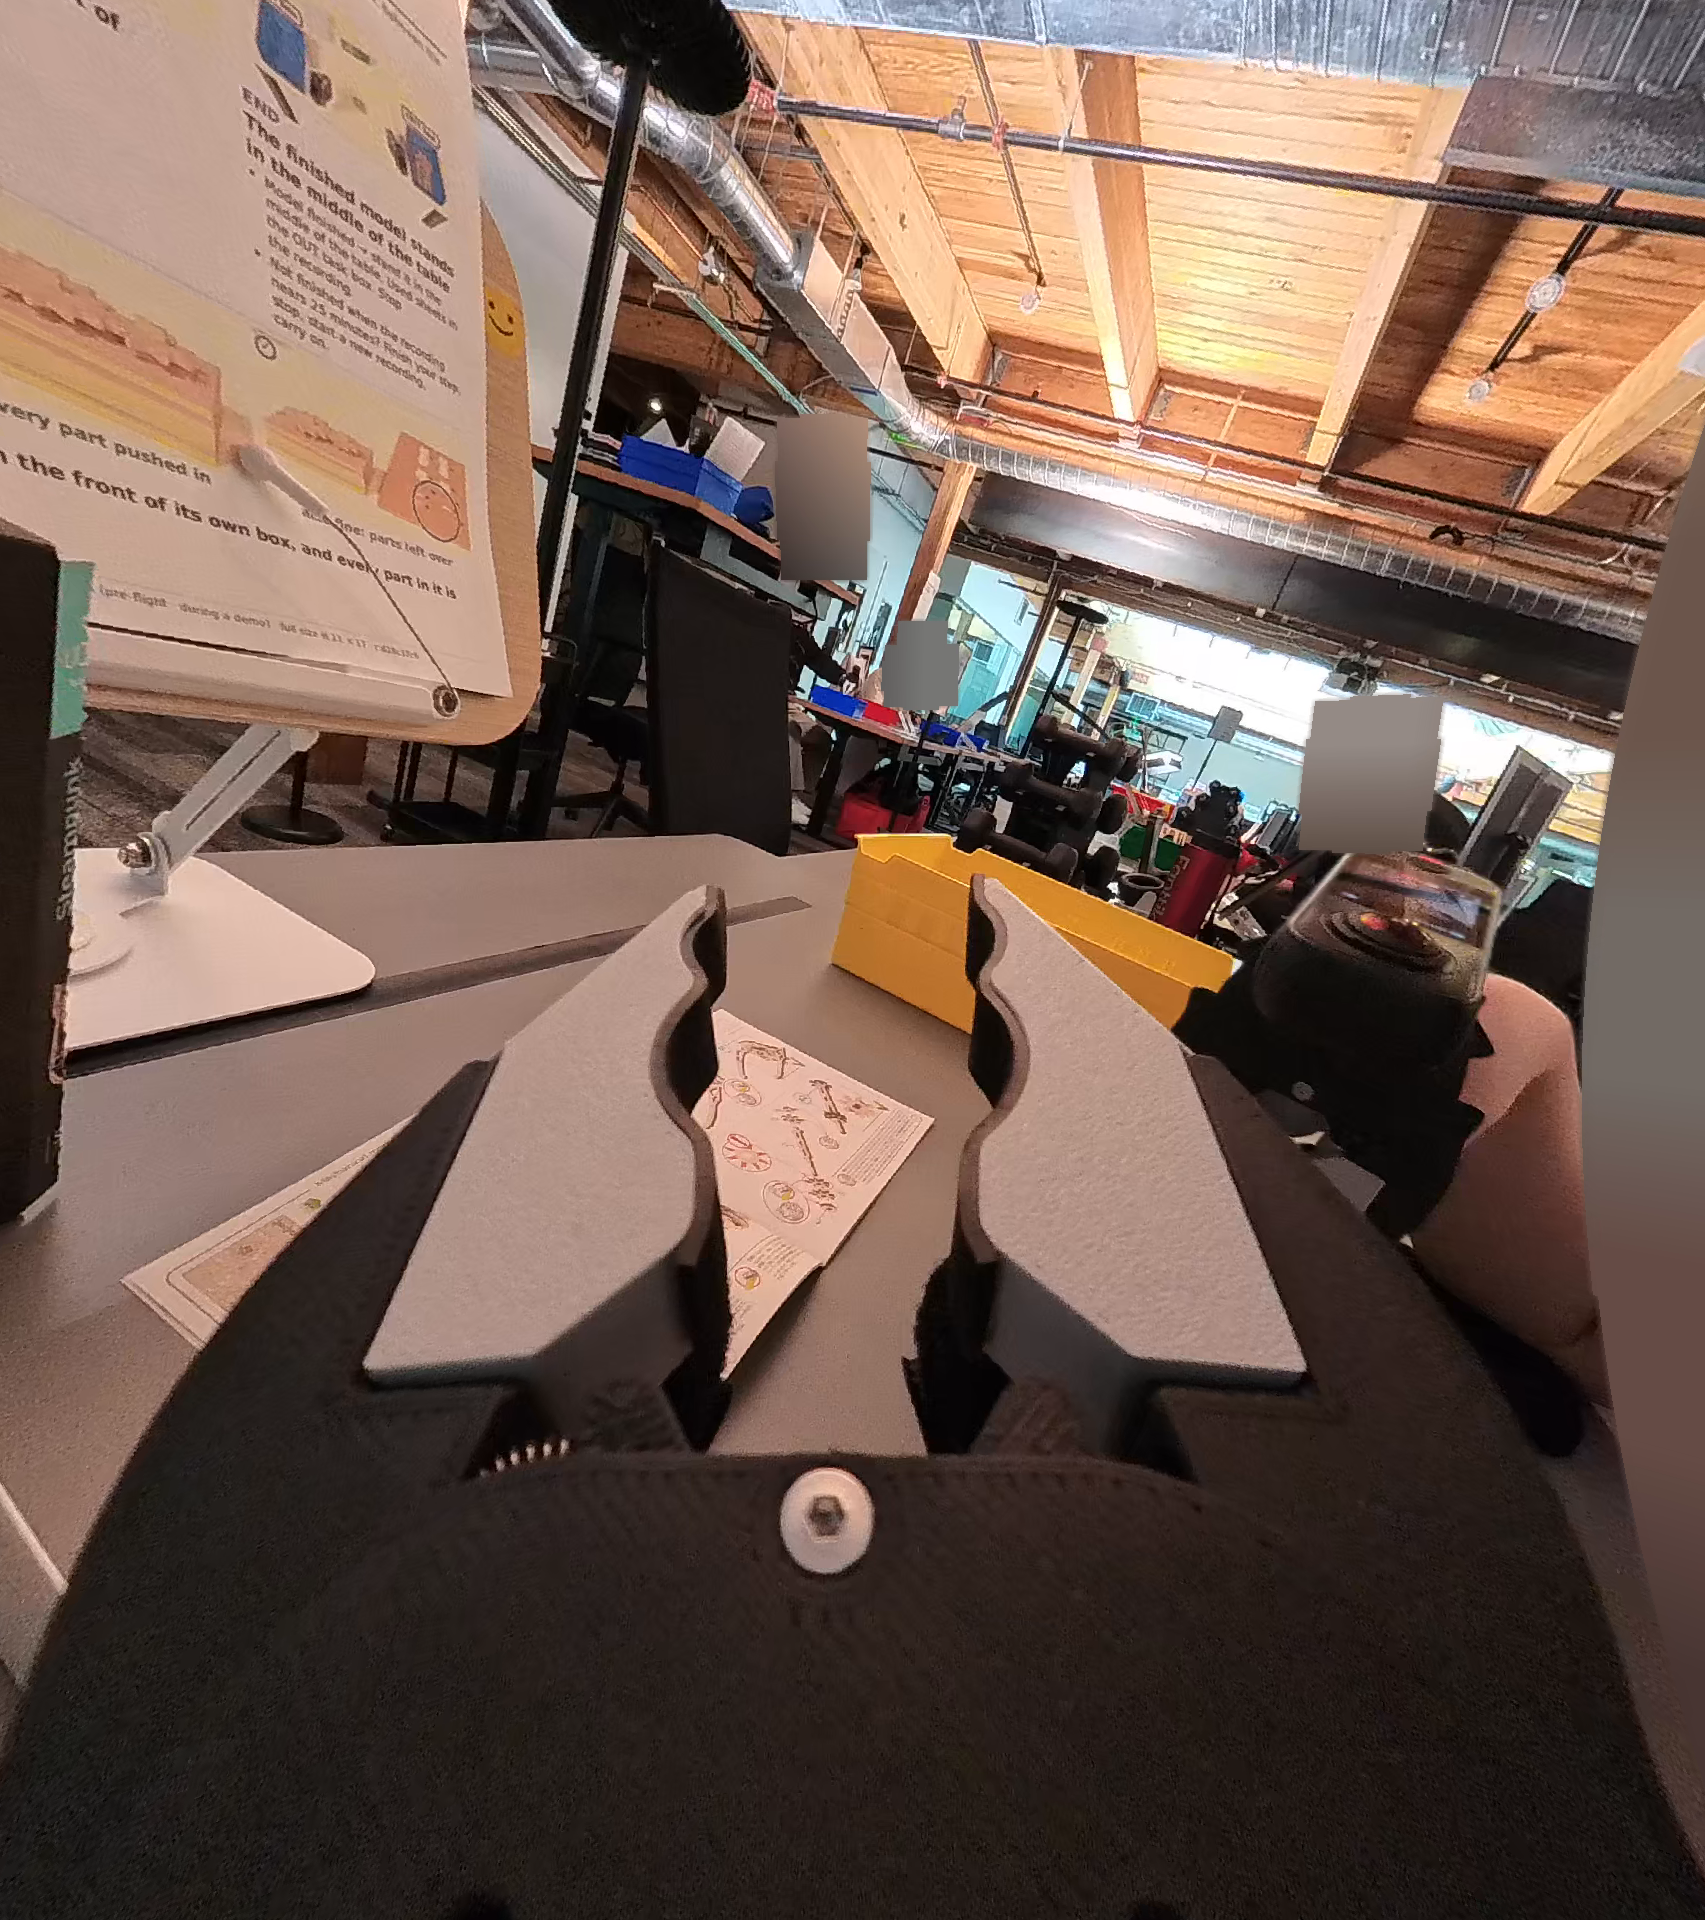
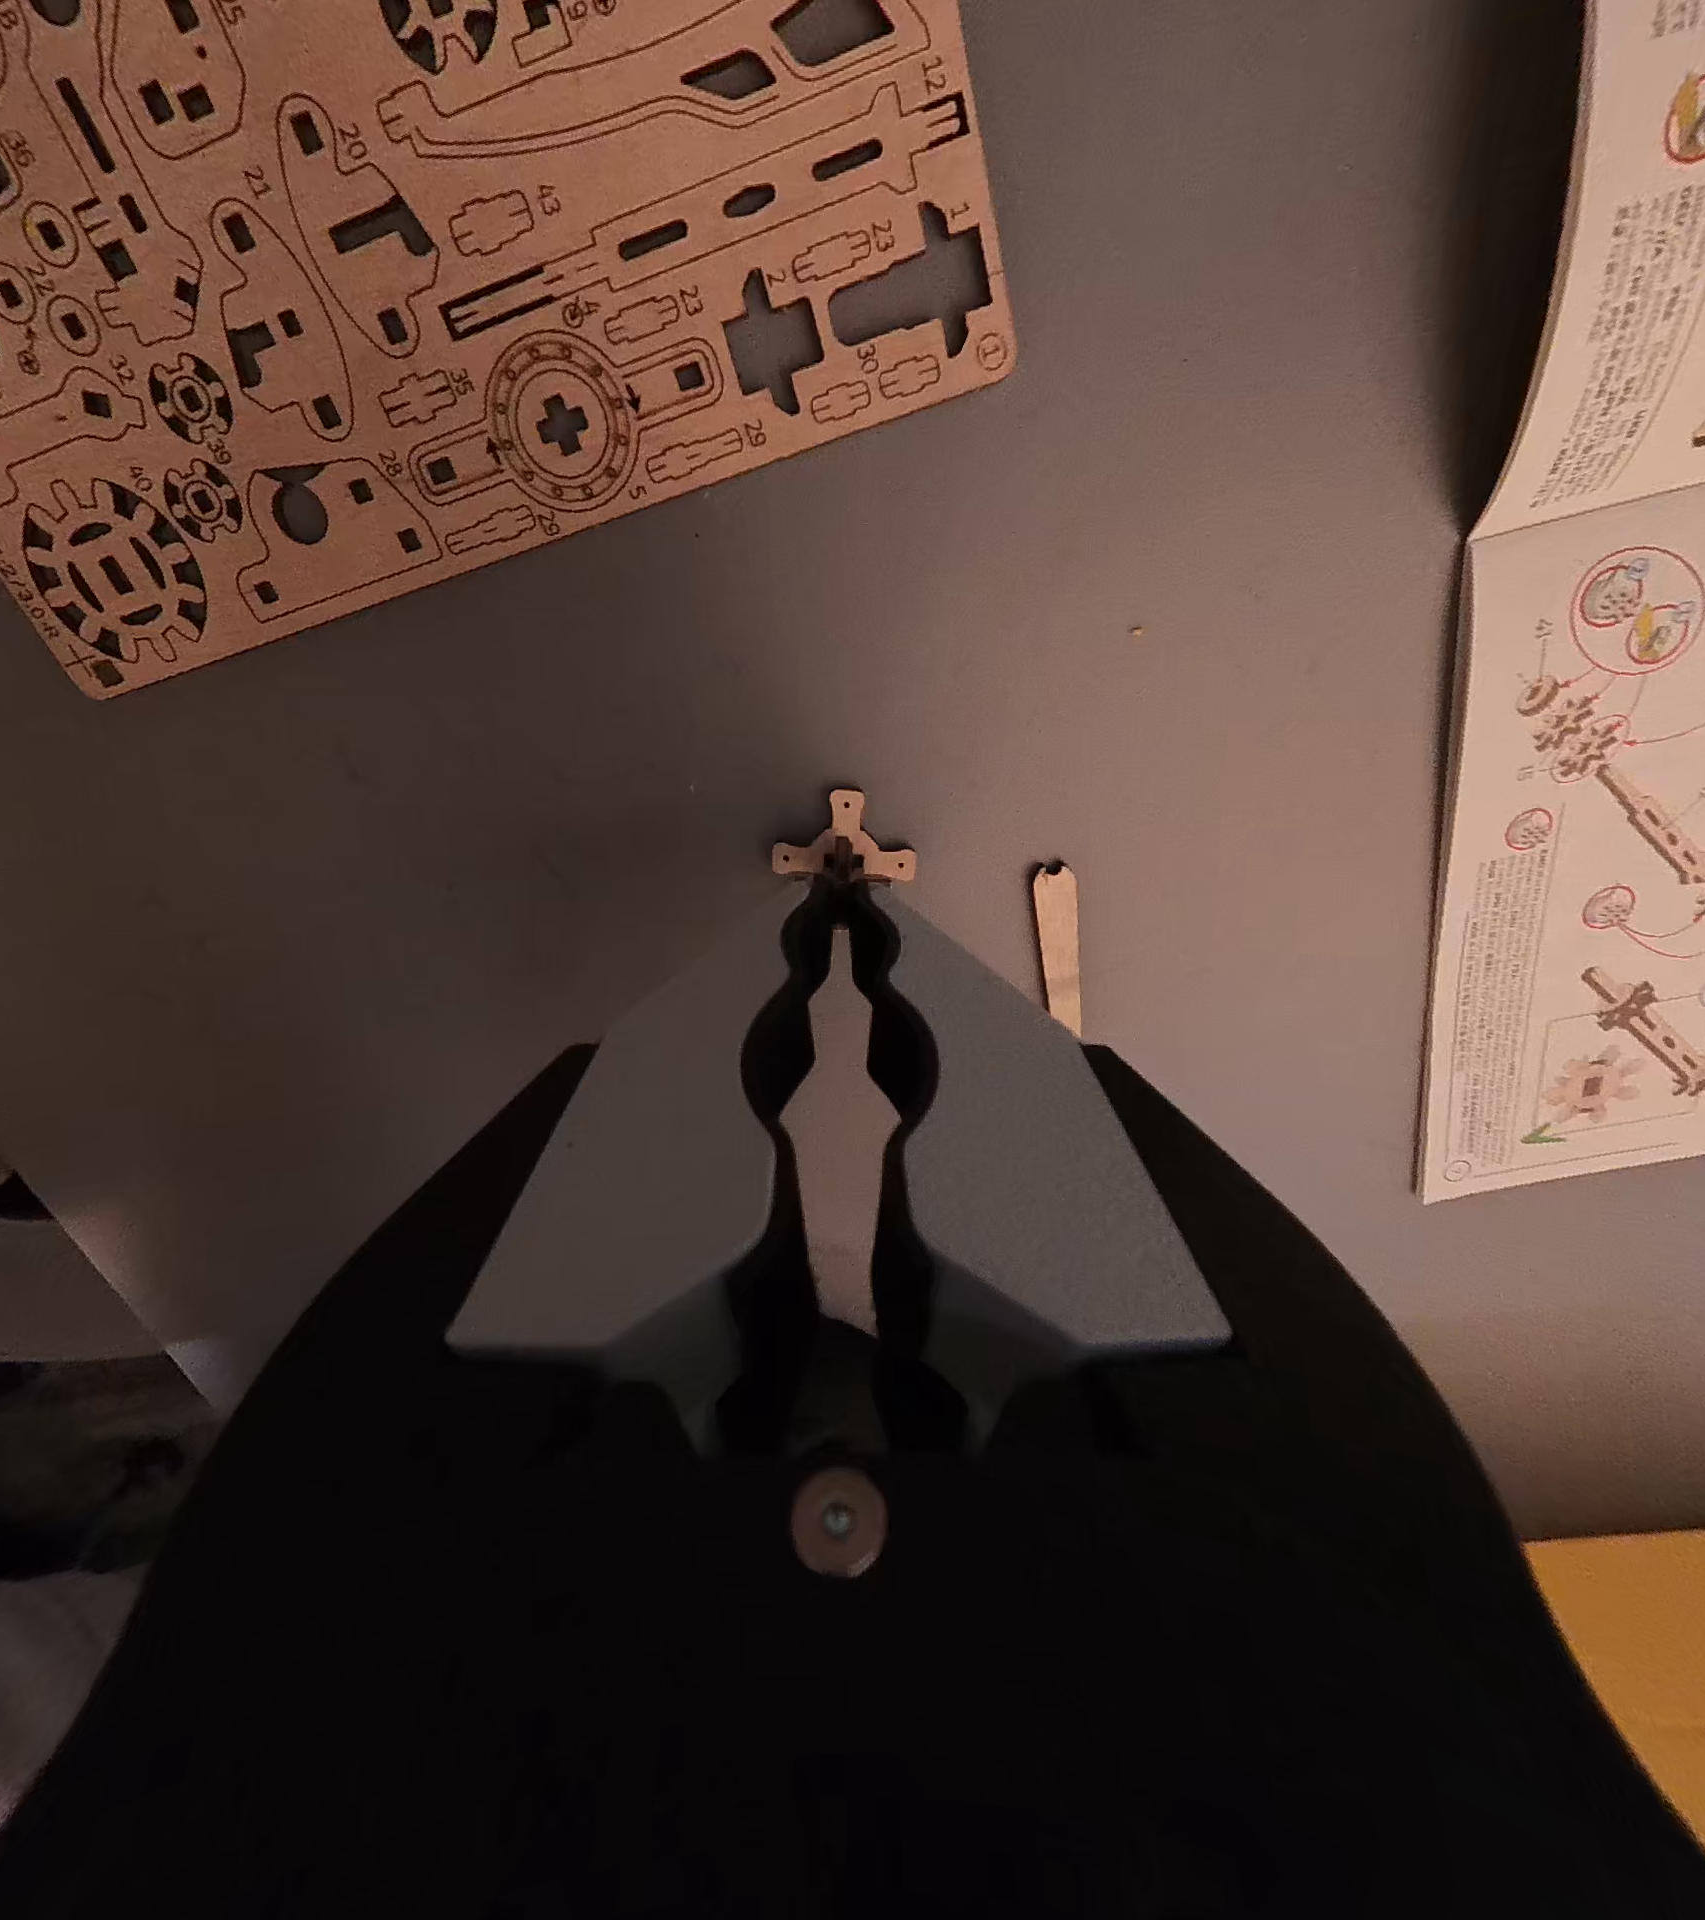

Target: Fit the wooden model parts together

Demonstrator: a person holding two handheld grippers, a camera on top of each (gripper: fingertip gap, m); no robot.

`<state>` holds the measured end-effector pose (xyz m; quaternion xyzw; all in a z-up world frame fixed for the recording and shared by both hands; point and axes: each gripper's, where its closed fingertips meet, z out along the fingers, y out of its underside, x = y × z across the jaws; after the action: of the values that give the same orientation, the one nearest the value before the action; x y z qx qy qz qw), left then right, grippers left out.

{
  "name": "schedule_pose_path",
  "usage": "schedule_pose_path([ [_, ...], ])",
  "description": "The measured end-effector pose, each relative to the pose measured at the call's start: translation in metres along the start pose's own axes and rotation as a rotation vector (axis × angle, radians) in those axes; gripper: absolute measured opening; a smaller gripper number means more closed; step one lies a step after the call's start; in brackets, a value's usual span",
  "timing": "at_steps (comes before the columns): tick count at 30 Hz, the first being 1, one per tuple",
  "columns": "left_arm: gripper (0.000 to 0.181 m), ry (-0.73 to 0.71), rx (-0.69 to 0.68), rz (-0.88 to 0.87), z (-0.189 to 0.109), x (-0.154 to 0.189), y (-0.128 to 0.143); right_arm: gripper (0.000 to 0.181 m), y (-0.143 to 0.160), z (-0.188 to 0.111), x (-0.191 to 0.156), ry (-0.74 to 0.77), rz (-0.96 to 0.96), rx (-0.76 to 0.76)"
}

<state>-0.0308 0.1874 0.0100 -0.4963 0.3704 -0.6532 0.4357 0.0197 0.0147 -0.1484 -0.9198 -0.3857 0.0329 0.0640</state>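
The left gripper (image 1: 843,904) is held up and tipped a little upward. Its two grey fingers (image 1: 578,1143) stand wide apart with nothing between them. Off to its right, the other gripper shows with a bare arm (image 1: 1513,1164) behind it. The right gripper (image 2: 840,906) points straight down. Its fingers (image 2: 1014,1122) are almost together at the tips, and they pinch something small there.
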Motion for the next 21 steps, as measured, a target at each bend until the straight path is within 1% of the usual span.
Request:
schedule_pose_path([
  [1, 0.044, 0.0, 0.0, 0.001, 0.0, 0.0, 0.0, 0.002, 0.0, 0.0, 0.0, -0.01, 0.002, 0.008],
  [9, 0.044, 0.007, -0.006, 0.0, 0.001, 0.002, 0.002, 0.002, -0.005, 0.0, 0.0, -0.124, 0.07, 0.064],
  [16, 0.044, 0.007, -0.005, -0.005, 0.001, 0.001, 0.002, 0.002, -0.01, -0.01, 0.0, -0.07, 0.057, 0.084],
  [21, 0.044, 0.008, -0.006, -0.004, 0.001, 0.001, 0.002, 0.002, -0.008, -0.001, 0.002, -0.066, 0.061, 0.053],
])
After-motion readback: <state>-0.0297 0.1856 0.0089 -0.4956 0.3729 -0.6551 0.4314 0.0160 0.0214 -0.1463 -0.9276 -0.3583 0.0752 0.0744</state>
